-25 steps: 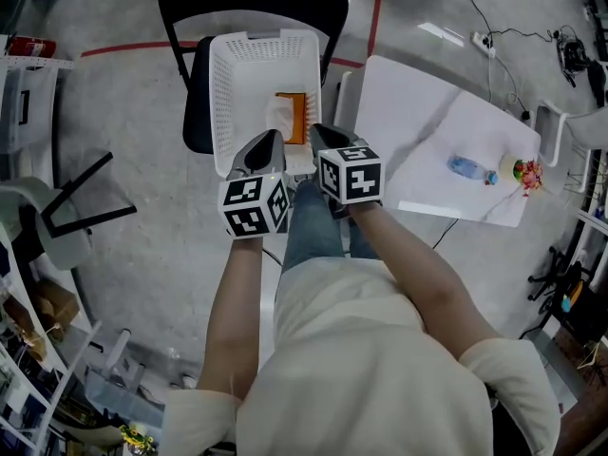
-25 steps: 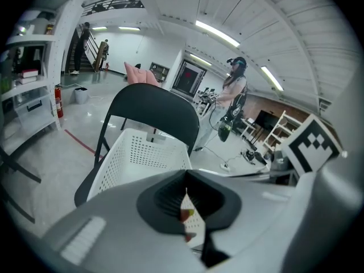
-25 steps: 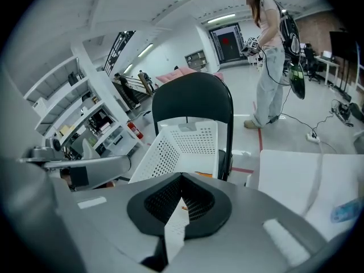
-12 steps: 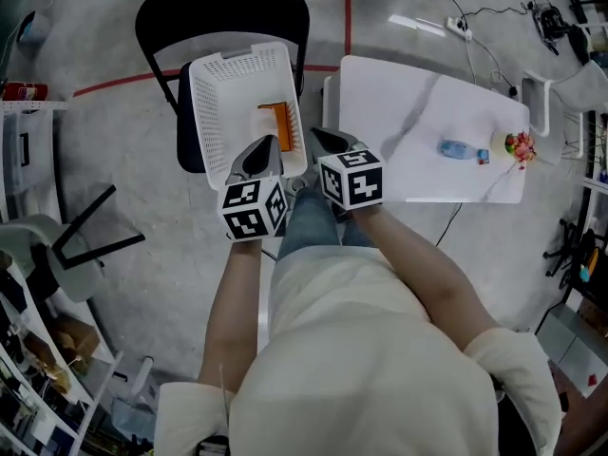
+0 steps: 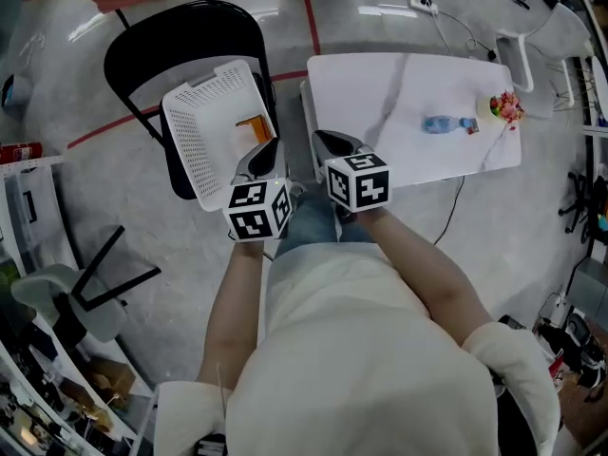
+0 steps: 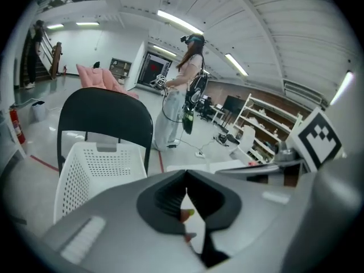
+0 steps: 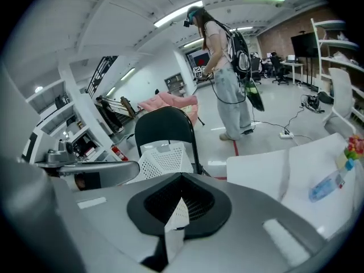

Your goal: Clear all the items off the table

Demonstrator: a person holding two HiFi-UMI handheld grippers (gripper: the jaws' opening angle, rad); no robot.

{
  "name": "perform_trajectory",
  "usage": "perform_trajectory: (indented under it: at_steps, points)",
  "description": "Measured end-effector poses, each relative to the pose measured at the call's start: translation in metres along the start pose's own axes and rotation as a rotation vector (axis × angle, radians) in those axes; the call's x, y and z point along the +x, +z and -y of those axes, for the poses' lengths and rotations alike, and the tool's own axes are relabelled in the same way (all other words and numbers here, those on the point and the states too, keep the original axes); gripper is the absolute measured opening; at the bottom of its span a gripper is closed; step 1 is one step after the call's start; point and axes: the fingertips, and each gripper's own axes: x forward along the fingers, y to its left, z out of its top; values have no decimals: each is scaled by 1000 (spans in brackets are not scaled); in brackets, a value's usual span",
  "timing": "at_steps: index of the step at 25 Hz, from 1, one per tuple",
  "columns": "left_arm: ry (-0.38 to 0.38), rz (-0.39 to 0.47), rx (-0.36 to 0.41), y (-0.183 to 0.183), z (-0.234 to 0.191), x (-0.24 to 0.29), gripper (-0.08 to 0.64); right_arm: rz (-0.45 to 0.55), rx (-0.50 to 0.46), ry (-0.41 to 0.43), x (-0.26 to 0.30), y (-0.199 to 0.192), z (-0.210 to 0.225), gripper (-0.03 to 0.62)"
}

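Found left gripper (image 5: pixel 268 148) fully closed, pad against pad, nothing gripped; placed in the head view over the near right corner of a white perforated basket (image 5: pixel 195 131). Found right gripper (image 5: pixel 325 141) likewise closed and empty, held just beside the left one, at the near left edge of the white table (image 5: pixel 380 93).

Recorded on the table: a clear plastic bottle (image 5: pixel 442 123) lying on its side toward the right end, and near it, at the corner, a small colourful object (image 5: pixel 505 107), too small to identify.

Recorded the basket resting on the seat of a black folding chair (image 5: pixel 180 31), left of the table, with an orange item (image 5: pixel 252 124) inside against its right wall.

Noted a grey polished floor with a red line (image 5: pixel 104 129) running under the chair, a power strip (image 5: pixel 421 2) with cables beyond the table, shelving along the room's edges, and a person (image 7: pixel 227 67) standing past the chair.
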Motion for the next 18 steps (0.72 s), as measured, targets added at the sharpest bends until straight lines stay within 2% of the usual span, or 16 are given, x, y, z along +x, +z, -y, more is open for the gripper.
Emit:
perform_trajectory:
  at_steps: [9,18]
  points:
    - [-89,-47,89,0,50,16,9,54,61,-78,-34,-3,46,-2]
    - [-113,-67,128,3,89,37,9,73,93,-116,-61,-4,92,-2]
